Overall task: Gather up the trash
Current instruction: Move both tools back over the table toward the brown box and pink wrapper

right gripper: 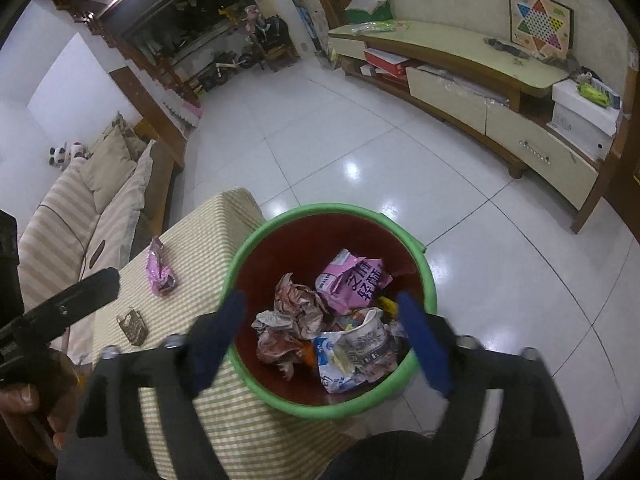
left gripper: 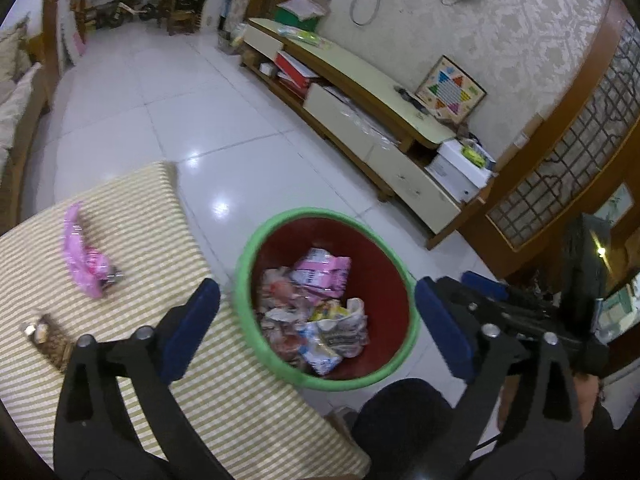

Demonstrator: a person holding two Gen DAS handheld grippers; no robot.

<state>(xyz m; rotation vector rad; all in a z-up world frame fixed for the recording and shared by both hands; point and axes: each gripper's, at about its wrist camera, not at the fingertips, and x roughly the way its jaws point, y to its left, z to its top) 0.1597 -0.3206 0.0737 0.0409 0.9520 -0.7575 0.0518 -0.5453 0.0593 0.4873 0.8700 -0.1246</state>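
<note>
Flanking the striped table [left gripper: 120,240], both released claws hover over the bin [right gripper: 248,248].

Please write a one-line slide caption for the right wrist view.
Open right hand-held gripper over the bin of crumpled wrappers; a pink wrapper and a brown wrapper remain on the striped table.

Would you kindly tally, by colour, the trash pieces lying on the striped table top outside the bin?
Pink wrapper: 1
Brown wrapper: 1
Total: 2, both on the striped table beside the green-rimmed bin.
</note>
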